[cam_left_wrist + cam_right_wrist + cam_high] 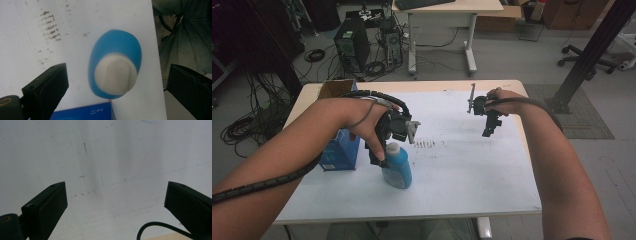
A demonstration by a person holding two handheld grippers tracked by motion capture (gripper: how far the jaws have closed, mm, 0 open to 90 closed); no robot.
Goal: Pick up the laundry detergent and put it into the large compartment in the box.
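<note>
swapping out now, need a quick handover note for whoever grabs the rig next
Left gripper: open, directly above the blue plastic bottle with the white cap, jaws either side of it, not gripping it.
Right gripper: open, empty, over bare white table cover, away from the bottle.
Things: the bottle stands upright near the front left of the table; the blue cardboard box stands beside it.
Done: left gripper lined up over the cap.
Left: probably lower, close on the bottle and lift.
</note>
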